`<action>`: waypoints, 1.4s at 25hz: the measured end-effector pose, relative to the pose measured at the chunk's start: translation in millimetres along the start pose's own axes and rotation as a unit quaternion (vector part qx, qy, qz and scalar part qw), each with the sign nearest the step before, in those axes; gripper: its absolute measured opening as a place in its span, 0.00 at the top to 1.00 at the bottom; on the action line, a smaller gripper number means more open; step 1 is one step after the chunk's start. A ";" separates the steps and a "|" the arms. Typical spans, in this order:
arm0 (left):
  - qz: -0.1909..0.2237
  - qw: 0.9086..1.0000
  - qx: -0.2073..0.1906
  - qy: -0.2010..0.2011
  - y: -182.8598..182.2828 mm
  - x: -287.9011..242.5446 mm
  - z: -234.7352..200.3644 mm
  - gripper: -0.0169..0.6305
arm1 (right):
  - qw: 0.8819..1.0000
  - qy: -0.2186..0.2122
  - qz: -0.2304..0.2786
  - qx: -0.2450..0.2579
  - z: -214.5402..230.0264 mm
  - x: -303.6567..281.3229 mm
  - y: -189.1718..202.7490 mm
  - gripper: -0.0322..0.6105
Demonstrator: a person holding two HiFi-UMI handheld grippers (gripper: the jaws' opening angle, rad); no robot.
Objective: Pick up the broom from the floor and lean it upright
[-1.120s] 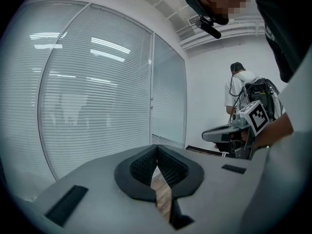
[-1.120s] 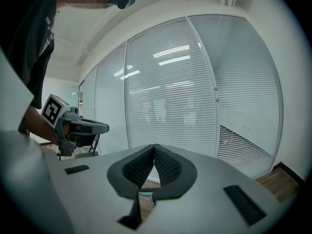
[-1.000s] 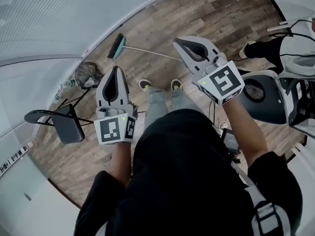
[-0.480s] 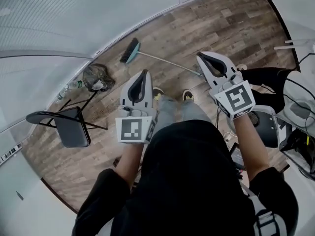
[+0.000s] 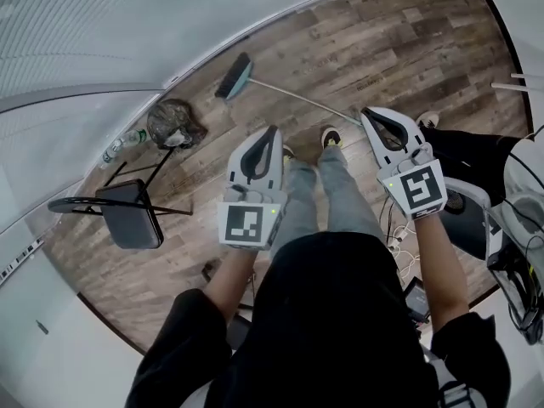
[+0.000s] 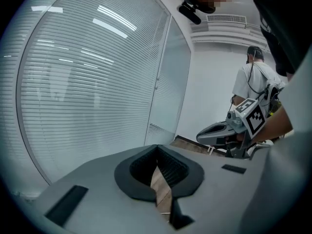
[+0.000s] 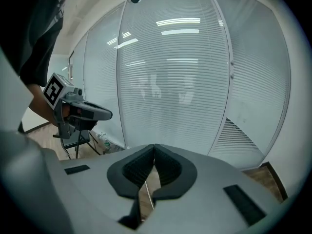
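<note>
Dark ribbed pads point(image 6: 171, 170) are pressing tip to tip on our left gripper point(image 6: 157, 148), clenched on nothing, with only a strip of wood floor point(image 6: 160, 188) showing through the hollow behind the tips. Our right gripper point(image 7: 154, 146) is doing the same: its pads point(image 7: 138, 170) are meeting at the tips, nothing is sitting between them, and a thin pale line is showing on the floor through the gap below. Behind each pair of fingers a cube with square markers point(image 5: 249, 223) is facing up at us, and we are holding both grippers out in front, side by side and apart, pointing forward and somewhat down. Our shoes point(image 5: 330, 136) are showing on the floor between the two sets of fingertips. The broom point(image 5: 289, 94) is lying flat on the floor ahead of the fingers. Its thin handle is running from just beside the right fingertips, slanting past the left fingertips, to the dark brush head point(image 5: 234, 76) well ahead and to the left, near the foot of the glass wall with blinds point(image 5: 102, 32). Out to the left of the left fingers a dark crumpled bag point(image 5: 176, 124) is lying with bottles point(image 5: 121, 146) beside it, and a black folding chair point(image 5: 127, 219) is standing further back. Beyond the right gripper another person point(image 6: 253, 84) is standing.
</note>
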State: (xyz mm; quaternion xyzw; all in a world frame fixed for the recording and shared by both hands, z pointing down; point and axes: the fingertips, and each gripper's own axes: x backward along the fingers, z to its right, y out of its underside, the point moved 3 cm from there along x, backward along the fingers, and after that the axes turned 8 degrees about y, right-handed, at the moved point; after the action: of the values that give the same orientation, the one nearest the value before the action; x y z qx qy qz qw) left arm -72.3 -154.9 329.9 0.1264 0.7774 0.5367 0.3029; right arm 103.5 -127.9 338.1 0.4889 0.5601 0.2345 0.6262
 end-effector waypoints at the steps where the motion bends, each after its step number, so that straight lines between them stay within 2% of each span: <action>1: 0.004 1.000 0.000 0.004 4.0 -8.7 0.2 0.94 | 1.000 -0.003 -0.008 -0.003 4.1 -7.5 14.8 0.92; 4: -0.008 1.000 0.007 0.017 28.5 -30.7 3.1 0.94 | 0.998 -0.021 -0.056 -0.026 14.5 -32.6 70.9 0.92; 7: -0.040 0.999 0.012 0.020 68.8 -64.8 -6.8 0.94 | 0.995 -0.032 -0.089 -0.021 30.9 -68.4 131.8 0.92; 11: -0.087 0.995 0.039 0.009 153.0 -103.2 -24.0 0.94 | 0.990 -0.045 -0.132 -0.034 36.8 -104.6 226.9 0.92; 15: -0.106 0.993 0.050 0.011 238.8 -138.6 -38.7 0.94 | 0.983 -0.034 -0.178 -0.036 39.3 -132.1 330.6 0.92; 19: -0.136 0.988 0.071 0.019 317.8 -156.1 -43.1 0.94 | 0.969 -0.020 -0.244 -0.046 32.1 -160.4 426.0 0.92; 24: -0.169 0.984 0.029 0.041 397.4 -179.0 -49.3 0.94 | 0.957 -0.038 -0.287 -0.034 19.5 -187.3 530.7 0.92; 27: -0.171 0.985 0.009 0.034 437.7 -190.9 -63.2 0.94 | 0.951 -0.056 -0.305 -0.005 10.7 -202.2 589.7 0.92; 32: -0.182 0.982 0.043 0.013 516.7 -215.9 -91.0 0.94 | 0.935 -0.085 -0.342 0.037 -1.3 -223.6 687.5 0.92; 33: -0.183 0.982 0.043 0.013 531.8 -222.4 -93.7 0.94 | 0.932 -0.086 -0.350 0.038 -1.5 -226.8 706.7 0.90; 35: -0.185 0.982 0.039 0.015 560.4 -233.7 -97.5 0.94 | 0.925 -0.087 -0.367 0.039 -2.0 -232.2 742.8 0.79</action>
State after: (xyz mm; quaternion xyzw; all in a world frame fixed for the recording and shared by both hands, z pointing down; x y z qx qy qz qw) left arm -20.2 -130.9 942.2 -0.0163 0.8122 0.4423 0.3800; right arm 229.3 -16.7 1098.1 0.2917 0.6520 -0.0770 0.6956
